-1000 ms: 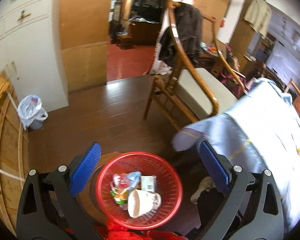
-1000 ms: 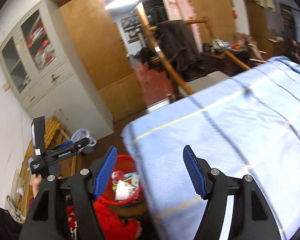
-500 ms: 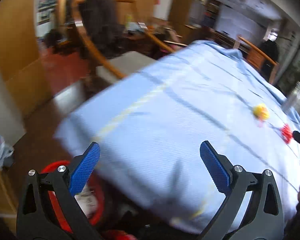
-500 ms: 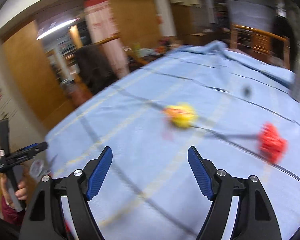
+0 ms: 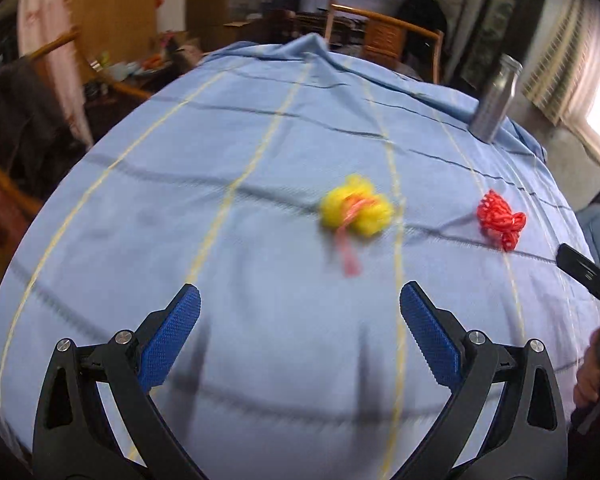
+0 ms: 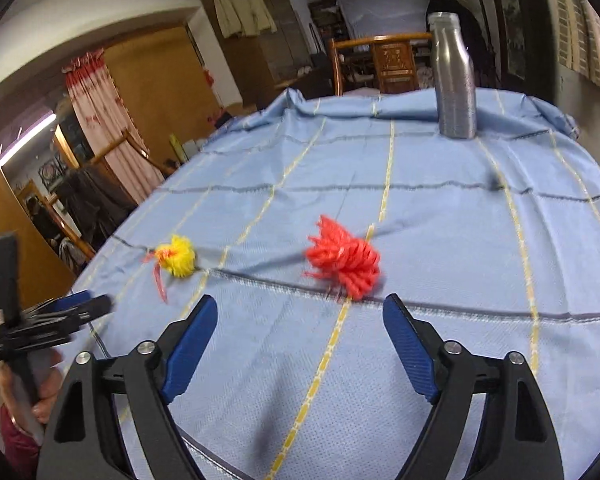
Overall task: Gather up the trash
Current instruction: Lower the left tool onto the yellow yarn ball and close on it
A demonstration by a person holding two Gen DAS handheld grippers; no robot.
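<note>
A yellow net wad with a pink string lies on the blue checked tablecloth, and a red net wad lies to its right. My left gripper hovers open over the cloth, short of the yellow wad, with nothing between its blue pads. In the right wrist view the red net wad sits just beyond my right gripper, whose jaws are opening and hold nothing. The yellow net wad lies further left, and the left gripper shows at the left edge.
A silver metal bottle stands upright at the far end of the tablecloth; the same bottle shows in the left view. Wooden chairs stand beyond the table. A hand holds the right gripper's handle.
Both views swung from the red basket on the floor up over the table. The two net wads have come close in front of the grippers. The right jaws have widened.
</note>
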